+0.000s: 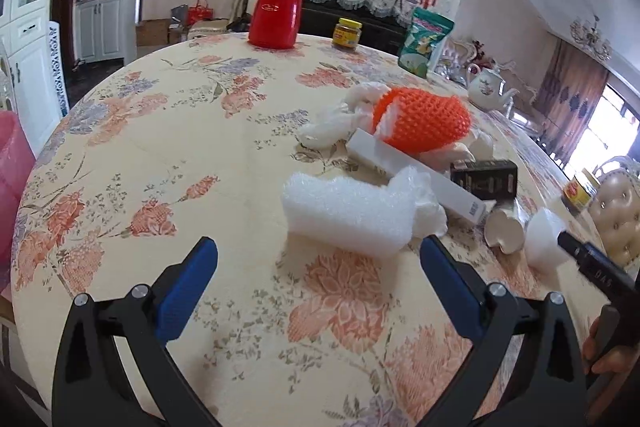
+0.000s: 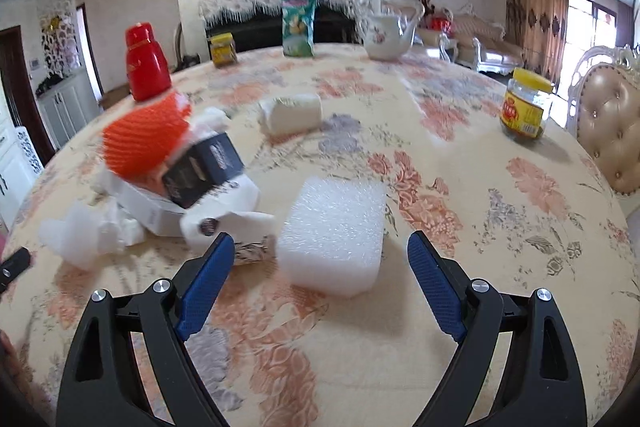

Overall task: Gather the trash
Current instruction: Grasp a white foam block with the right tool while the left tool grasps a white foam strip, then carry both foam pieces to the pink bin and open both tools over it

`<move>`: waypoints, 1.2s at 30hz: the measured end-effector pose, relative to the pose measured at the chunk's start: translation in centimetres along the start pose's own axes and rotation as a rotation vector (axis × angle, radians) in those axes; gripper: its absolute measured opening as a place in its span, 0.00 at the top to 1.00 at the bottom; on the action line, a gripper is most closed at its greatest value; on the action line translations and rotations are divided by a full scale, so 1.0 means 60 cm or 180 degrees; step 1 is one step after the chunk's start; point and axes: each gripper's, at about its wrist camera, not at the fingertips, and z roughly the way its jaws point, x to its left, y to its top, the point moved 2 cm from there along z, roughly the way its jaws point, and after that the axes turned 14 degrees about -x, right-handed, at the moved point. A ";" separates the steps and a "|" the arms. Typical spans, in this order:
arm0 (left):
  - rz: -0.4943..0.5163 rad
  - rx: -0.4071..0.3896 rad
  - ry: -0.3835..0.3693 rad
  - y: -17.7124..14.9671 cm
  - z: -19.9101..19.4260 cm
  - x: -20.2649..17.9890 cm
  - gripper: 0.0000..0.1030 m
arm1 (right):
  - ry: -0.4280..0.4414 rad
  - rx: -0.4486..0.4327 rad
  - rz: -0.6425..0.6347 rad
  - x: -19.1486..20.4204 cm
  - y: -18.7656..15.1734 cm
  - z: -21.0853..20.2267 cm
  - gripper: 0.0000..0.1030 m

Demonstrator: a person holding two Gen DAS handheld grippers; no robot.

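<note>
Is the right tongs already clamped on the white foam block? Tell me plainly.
No. The right tongs stand wide open, their blue fingers on either side of the white foam block without touching it.

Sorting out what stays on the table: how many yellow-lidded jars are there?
2. One jar stands at the far edge between the red flask and the green bag. The other jar stands near the right edge, by the padded chair. None looks hidden.

Foam block right of box (touching?)
</note>
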 end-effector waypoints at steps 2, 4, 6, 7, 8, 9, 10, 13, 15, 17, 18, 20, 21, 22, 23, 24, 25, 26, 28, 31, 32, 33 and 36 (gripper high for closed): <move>-0.0029 -0.0005 0.0061 0.003 0.006 0.000 0.05 | -0.0007 0.0051 -0.0009 -0.001 -0.004 0.015 0.19; -0.0060 0.0008 0.0125 0.006 0.016 -0.001 0.05 | 0.0008 0.0099 0.0024 -0.004 -0.007 0.027 0.22; -0.0100 0.0009 0.0209 0.011 0.025 0.000 0.05 | 0.0065 0.0149 0.0122 -0.011 -0.006 0.035 0.32; -0.0118 0.0003 0.0250 0.015 0.029 0.000 0.05 | 0.0089 0.0152 0.0182 -0.016 -0.006 0.038 0.36; -0.0138 0.0000 0.0279 0.019 0.034 0.000 0.05 | 0.0107 0.0164 0.0216 -0.018 -0.006 0.037 0.40; -0.0163 -0.0006 0.0307 0.025 0.040 -0.001 0.05 | 0.0128 0.0170 0.0247 -0.019 -0.005 0.037 0.40; -0.0168 -0.0016 0.0325 0.028 0.043 -0.002 0.05 | 0.0150 0.0151 0.0285 -0.023 -0.005 0.036 0.41; -0.0166 -0.0086 0.0453 0.042 0.057 -0.010 0.05 | 0.0199 0.0118 0.0344 -0.027 -0.004 0.034 0.42; -0.0178 -0.0079 0.0529 0.047 0.071 -0.016 0.05 | 0.0217 0.0086 0.0366 -0.029 -0.003 0.032 0.42; -0.0217 -0.0068 0.0636 0.051 0.086 -0.022 0.05 | 0.0236 0.0088 0.0380 -0.029 -0.002 0.032 0.42; -0.0232 -0.0069 0.0685 0.052 0.091 -0.024 0.05 | 0.0246 0.0088 0.0393 -0.030 -0.002 0.032 0.42; -0.0243 -0.0022 0.0776 0.053 0.104 -0.029 0.05 | 0.0267 0.0091 0.0441 -0.033 -0.002 0.033 0.42; -0.0234 0.0068 0.0783 0.050 0.115 -0.033 0.05 | 0.0275 0.0093 0.0472 -0.036 -0.002 0.033 0.42; -0.0226 0.0156 0.0767 0.046 0.121 -0.035 0.05 | 0.0288 0.0094 0.0512 -0.039 -0.002 0.033 0.42; -0.0201 0.0276 0.0751 0.040 0.126 -0.039 0.05 | 0.0297 0.0095 0.0538 -0.042 -0.003 0.034 0.42; -0.0164 0.0320 0.0748 0.036 0.126 -0.041 0.05 | 0.0304 0.0095 0.0561 -0.044 -0.003 0.033 0.42; -0.0112 0.0339 0.0747 0.031 0.123 -0.045 0.06 | 0.0308 0.0090 0.0569 -0.045 -0.003 0.033 0.42; -0.0046 0.0324 0.0718 0.027 0.116 -0.048 0.06 | 0.0309 0.0081 0.0561 -0.044 -0.003 0.032 0.42; 0.0029 0.0304 0.0653 0.021 0.104 -0.050 0.06 | 0.0315 0.0062 0.0527 -0.041 -0.001 0.029 0.42; 0.0036 0.0278 0.0484 0.014 0.093 -0.049 0.14 | 0.0326 0.0045 0.0477 -0.035 0.000 0.027 0.42; 0.0051 0.0258 0.0382 0.013 0.090 -0.050 0.23 | 0.0326 0.0041 0.0475 -0.035 0.000 0.026 0.42; 0.0075 0.0241 0.0292 0.012 0.086 -0.055 0.29 | 0.0324 0.0038 0.0483 -0.036 0.000 0.026 0.42; 0.0181 0.0152 0.0161 0.015 0.075 -0.066 0.43 | 0.0310 0.0026 0.0541 -0.042 0.000 0.024 0.42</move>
